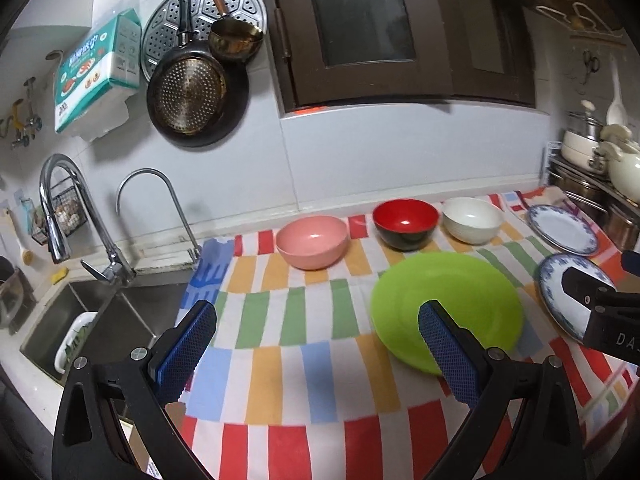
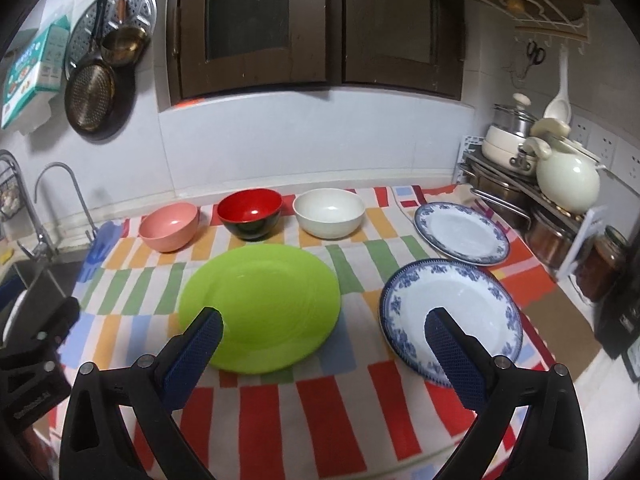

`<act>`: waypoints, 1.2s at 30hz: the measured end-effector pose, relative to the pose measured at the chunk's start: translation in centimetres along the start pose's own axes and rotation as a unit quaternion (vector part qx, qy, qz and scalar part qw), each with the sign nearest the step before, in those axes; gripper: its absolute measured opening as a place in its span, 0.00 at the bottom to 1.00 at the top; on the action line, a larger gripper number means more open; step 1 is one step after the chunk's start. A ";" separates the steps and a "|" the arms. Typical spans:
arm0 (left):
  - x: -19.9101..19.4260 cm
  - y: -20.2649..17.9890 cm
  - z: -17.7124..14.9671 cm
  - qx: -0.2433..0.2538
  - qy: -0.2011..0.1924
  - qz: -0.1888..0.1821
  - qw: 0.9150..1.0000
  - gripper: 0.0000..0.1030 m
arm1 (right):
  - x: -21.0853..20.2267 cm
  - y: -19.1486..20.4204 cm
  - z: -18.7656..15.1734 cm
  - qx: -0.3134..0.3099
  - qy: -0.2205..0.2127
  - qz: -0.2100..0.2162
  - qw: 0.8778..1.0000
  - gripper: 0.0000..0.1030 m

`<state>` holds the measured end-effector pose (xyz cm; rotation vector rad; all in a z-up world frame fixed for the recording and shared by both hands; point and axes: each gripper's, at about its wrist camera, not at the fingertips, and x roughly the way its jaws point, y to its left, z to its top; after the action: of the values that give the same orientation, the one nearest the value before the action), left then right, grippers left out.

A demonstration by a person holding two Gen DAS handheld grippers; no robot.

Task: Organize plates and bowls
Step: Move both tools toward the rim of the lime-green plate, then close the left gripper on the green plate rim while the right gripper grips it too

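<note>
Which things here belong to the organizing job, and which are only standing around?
For the job: pink bowl, red bowl, white bowl, green plate, two blue-rimmed plates.

Just around: faucet, hanging pans, kettle, jar.

Glossy dishes on woven cloth

The green plate (image 2: 260,300) looks like smooth plastic, the red bowl (image 2: 250,212) lacquer-shiny; the checked cloth (image 2: 320,400) is matt fabric, the faucet (image 1: 60,208) polished metal.
</note>
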<state>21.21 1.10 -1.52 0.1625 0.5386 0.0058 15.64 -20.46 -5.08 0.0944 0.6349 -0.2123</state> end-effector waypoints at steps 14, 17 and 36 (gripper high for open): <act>8.3 -2.4 1.9 0.014 0.090 -0.006 0.996 0.99 | 8.1 0.0 3.7 -0.037 0.060 0.011 0.997 0.98; 10.2 -3.0 1.8 0.019 0.112 -0.014 0.993 0.95 | 10.1 -0.2 3.9 -0.037 0.074 0.010 0.997 0.97; 19.5 -5.9 -0.7 0.022 0.235 -0.074 0.969 0.79 | 20.6 -0.3 2.5 -0.035 0.190 0.027 0.981 0.78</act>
<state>37.42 -3.67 -12.96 0.1653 1.0245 -0.1160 33.20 -24.63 -15.36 0.0843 1.0183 -0.1187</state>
